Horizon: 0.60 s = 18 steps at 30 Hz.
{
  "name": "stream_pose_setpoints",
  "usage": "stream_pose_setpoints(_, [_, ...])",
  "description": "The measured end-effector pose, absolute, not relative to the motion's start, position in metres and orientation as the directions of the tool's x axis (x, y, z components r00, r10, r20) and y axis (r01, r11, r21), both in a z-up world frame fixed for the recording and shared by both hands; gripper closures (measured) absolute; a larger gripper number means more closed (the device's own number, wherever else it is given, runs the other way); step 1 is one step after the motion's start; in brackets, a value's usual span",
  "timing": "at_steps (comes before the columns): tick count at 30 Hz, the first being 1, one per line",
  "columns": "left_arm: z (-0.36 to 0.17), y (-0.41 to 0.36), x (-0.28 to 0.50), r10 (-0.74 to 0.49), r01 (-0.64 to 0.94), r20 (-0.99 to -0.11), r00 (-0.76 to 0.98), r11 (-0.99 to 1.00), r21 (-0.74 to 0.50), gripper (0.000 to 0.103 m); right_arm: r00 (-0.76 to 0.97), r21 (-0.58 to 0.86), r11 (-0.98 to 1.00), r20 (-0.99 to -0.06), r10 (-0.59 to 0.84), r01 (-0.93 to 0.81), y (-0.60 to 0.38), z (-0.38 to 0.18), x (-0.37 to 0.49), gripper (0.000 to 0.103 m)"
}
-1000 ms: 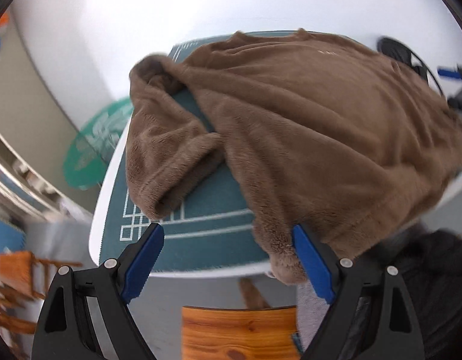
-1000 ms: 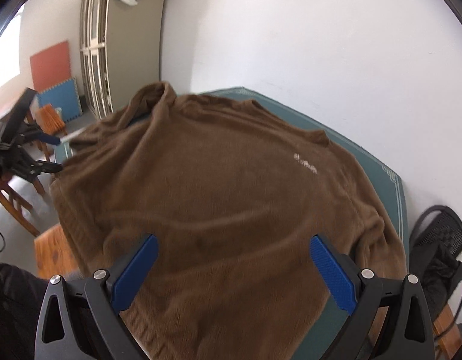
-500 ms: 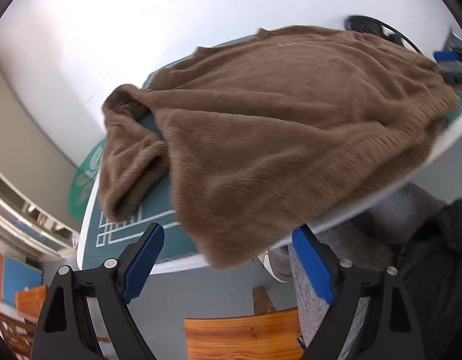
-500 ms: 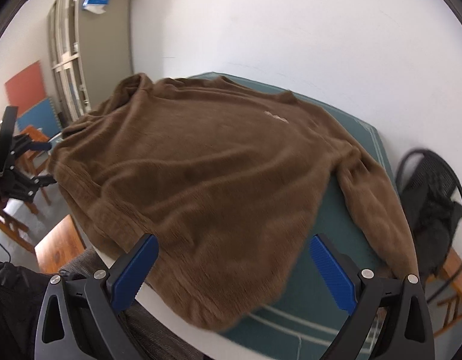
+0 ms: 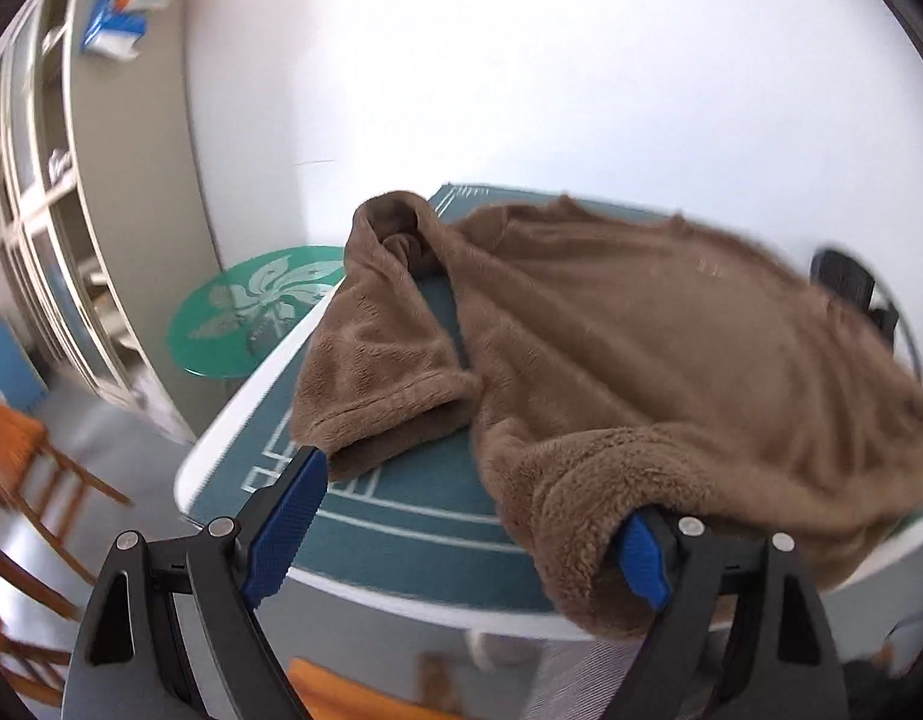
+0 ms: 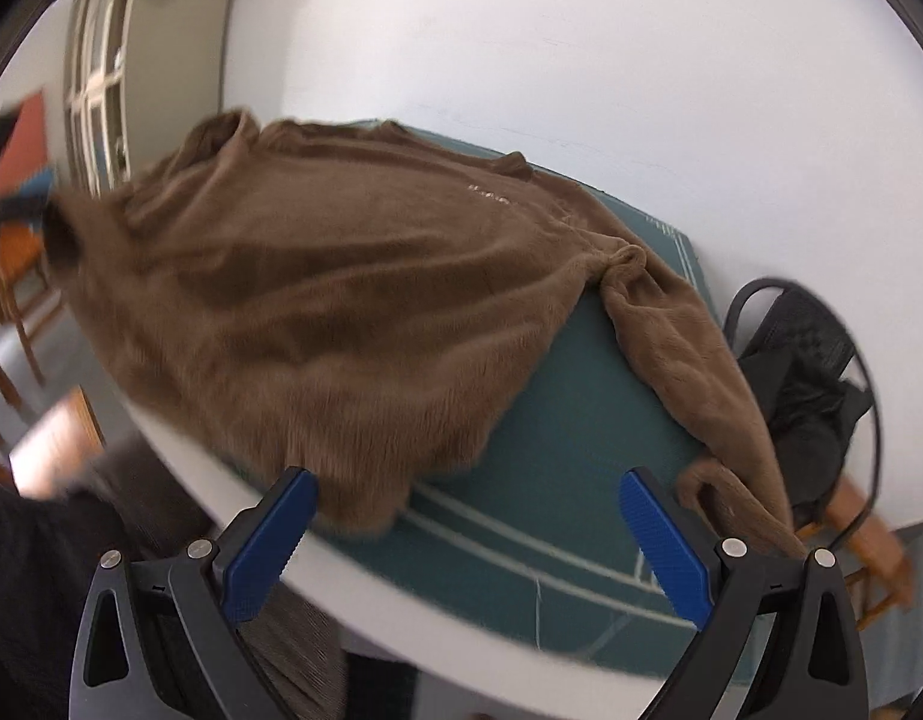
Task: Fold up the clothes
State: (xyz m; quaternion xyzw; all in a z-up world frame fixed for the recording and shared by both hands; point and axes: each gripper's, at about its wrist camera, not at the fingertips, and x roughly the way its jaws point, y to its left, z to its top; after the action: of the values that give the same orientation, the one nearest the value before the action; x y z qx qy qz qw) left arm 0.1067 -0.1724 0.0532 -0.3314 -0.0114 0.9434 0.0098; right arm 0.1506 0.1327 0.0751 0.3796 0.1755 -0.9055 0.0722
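The brown sweater (image 5: 641,360) lies spread on the green-topped table (image 5: 401,516). The left gripper (image 5: 467,516) has its fingers spread wide, the hem draped over its right finger (not pinched). The right gripper (image 6: 467,528) is likewise spread, the hem corner just beyond its left finger.

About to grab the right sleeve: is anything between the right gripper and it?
Nothing visible. The right gripper is open above bare green mat, and the sweater sleeve lies uncovered just beyond its right finger.
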Motion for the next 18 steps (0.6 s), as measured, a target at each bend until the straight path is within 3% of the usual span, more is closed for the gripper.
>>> stream_pose_setpoints(6, [0.054,-0.163,0.108,0.011,0.008,-0.616,-0.787,-1.000,-0.027,0.013,-0.731,-0.321,-0.907,-0.682,0.022,0.272,0.110,0.056,0.150,0.001])
stream_pose_setpoints(12, [0.068,-0.192,0.124,-0.032,0.117,-0.587,-0.809,-0.987,-0.108,0.013,-0.828,-0.451,-0.891,-0.482,0.287,-0.047,0.113,0.064,0.119,0.001])
stream_pose_setpoints(16, [0.067,-0.202,0.132,0.084,0.047,-0.597,-0.797,-0.978,-0.202,0.012,-0.829,-0.306,-0.934,-0.461,0.317,-0.187,0.159,0.097,0.134,0.001])
stream_pose_setpoints(18, [0.069,-0.192,0.138,0.063,0.036,-0.610,-0.790,-0.988,-0.149,0.012,-0.819,-0.287,-0.933,-0.467,0.334,-0.217,0.174,0.106,0.140,0.001])
